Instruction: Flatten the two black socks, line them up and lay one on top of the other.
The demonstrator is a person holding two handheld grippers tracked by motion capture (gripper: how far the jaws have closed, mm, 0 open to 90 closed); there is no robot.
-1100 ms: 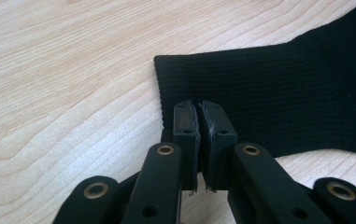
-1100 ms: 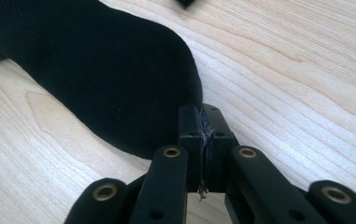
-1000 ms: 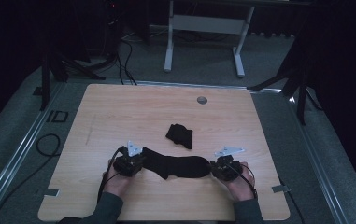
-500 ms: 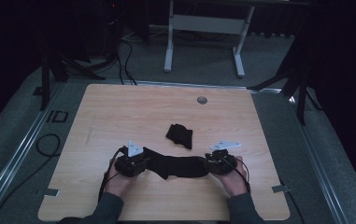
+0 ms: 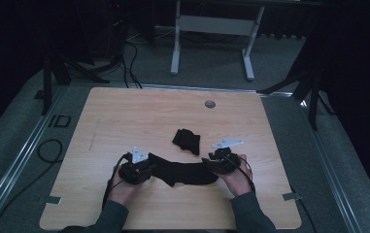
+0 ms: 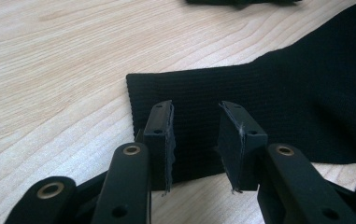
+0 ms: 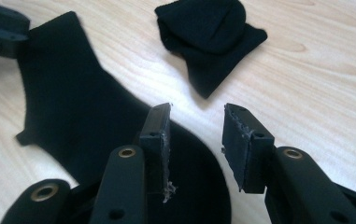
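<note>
Both grippers, left (image 6: 194, 140) and right (image 7: 196, 144), stand with jaws apart, clamping nothing. Each hovers over one end of the flat black sock (image 5: 185, 172) on the table (image 5: 124, 111). Just beyond lies a bunched sock (image 5: 186, 141).

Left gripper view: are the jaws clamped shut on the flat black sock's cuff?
No. The left gripper has its jaws standing apart, with the flat black sock lying on the table beneath the gap, its cuff unpinched.
</note>
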